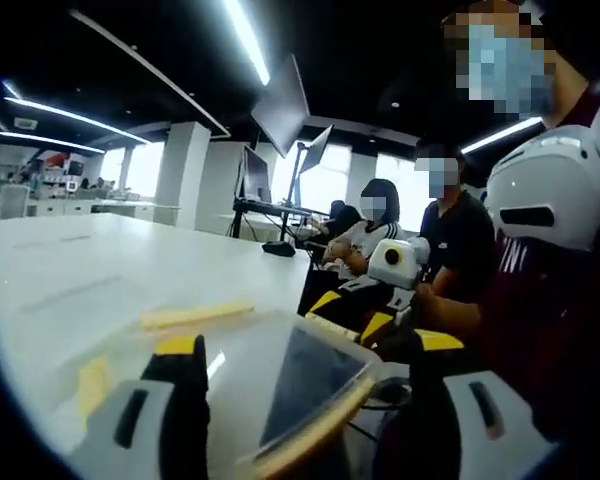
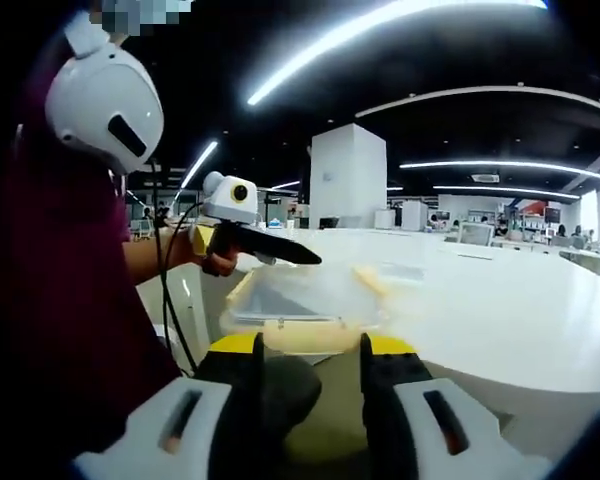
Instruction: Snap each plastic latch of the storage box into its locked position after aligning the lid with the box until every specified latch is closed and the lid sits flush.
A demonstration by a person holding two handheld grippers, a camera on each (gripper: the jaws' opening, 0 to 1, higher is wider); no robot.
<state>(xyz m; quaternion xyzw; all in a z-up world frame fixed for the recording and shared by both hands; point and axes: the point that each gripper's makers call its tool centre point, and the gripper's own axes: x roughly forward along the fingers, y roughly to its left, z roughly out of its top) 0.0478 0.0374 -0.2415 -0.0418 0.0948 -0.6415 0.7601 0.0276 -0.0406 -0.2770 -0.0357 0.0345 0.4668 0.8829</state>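
Yellow-tipped fingers of the right gripper (image 2: 311,352) stand narrowly apart, holding nothing, just before the storage box (image 2: 302,305) at the white surface's (image 2: 500,310) edge. Left gripper (image 1: 300,355) fingers spread wide around its corner.

left hand-held gripper (image 1: 305,385) | jaws straddle storage box (image 1: 310,385) corner | white table (image 1: 90,270)

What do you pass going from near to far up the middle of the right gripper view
Right gripper, then the storage box with its clear lid, then the white table, then a white pillar.
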